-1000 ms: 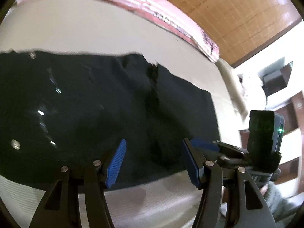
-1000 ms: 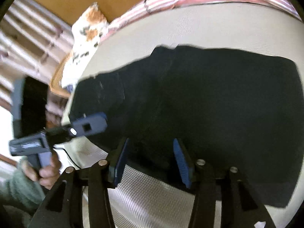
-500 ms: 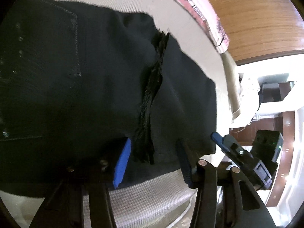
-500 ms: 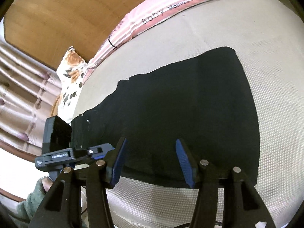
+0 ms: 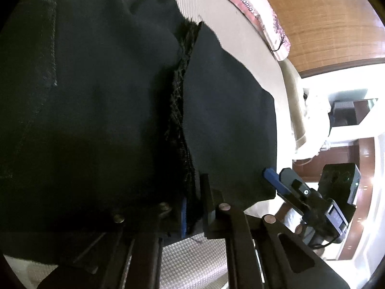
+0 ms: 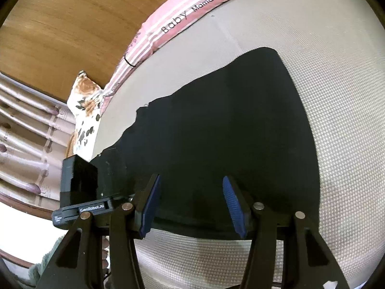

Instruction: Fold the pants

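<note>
The black pants (image 5: 101, 101) lie flat on a beige woven mattress (image 6: 336, 96); they also fill the middle of the right wrist view (image 6: 216, 132). My left gripper (image 5: 193, 207) is shut on the pants' near edge at a frayed seam (image 5: 180, 96). My right gripper (image 6: 190, 204) is open, its blue pads (image 6: 232, 204) on either side of the near edge of the pants. The right gripper shows in the left wrist view (image 5: 300, 192) at the pants' right corner. The left gripper's body shows in the right wrist view (image 6: 79, 192).
A pink striped cushion (image 6: 182, 21) runs along the mattress's far edge against a wooden headboard (image 6: 60, 24). A floral pillow (image 6: 84, 110) and curtains (image 6: 24, 144) are to the left. White furniture (image 5: 336, 110) stands off the right side.
My left gripper has closed from open onto the pants' edge at the frayed seam. My right gripper stayed open and moved closer to the near edge.
</note>
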